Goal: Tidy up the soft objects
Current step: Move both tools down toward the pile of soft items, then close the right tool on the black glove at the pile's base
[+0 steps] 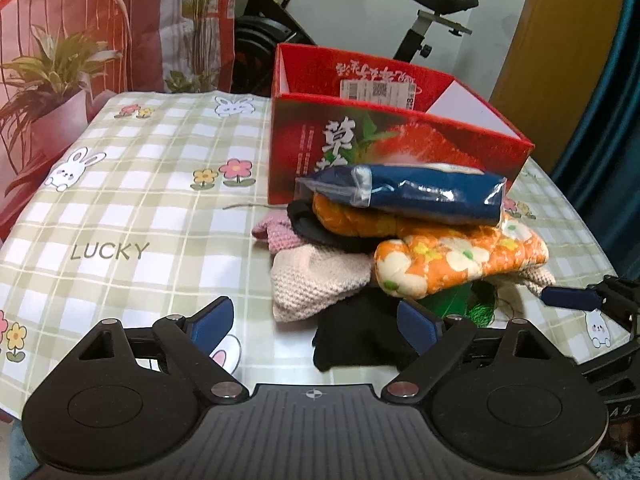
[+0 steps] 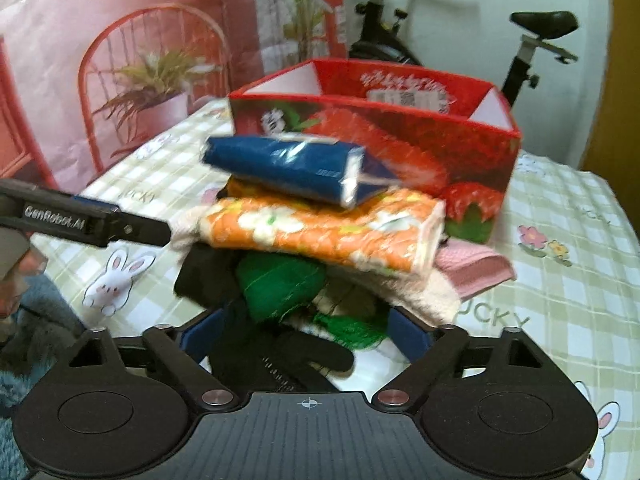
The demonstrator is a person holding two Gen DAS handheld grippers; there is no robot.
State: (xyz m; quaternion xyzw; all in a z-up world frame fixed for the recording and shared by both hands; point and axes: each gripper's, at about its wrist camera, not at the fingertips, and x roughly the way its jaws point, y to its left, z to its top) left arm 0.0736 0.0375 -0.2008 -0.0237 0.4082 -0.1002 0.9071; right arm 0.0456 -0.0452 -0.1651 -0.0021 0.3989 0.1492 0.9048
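A pile of soft things lies on the table before an open red strawberry box [image 1: 400,148] [image 2: 400,136]. On top is a blue packet in clear wrap [image 1: 416,194] [image 2: 296,170], under it an orange flowered mitt [image 1: 460,260] [image 2: 320,228]. Below are a beige knit piece [image 1: 316,280], pink knit [image 2: 476,268], green yarn [image 2: 280,280] and a black glove [image 1: 360,336] [image 2: 296,356]. My left gripper [image 1: 314,326] is open, its fingers either side of the pile's near edge. My right gripper [image 2: 306,338] is open around the black glove and green yarn.
The table [image 1: 132,208] wears a green check cloth with rabbits and flowers. An exercise bike [image 1: 424,24] stands behind the box. A pink printed backdrop [image 2: 100,60] hangs at the left. The right gripper's finger shows in the left wrist view [image 1: 568,298].
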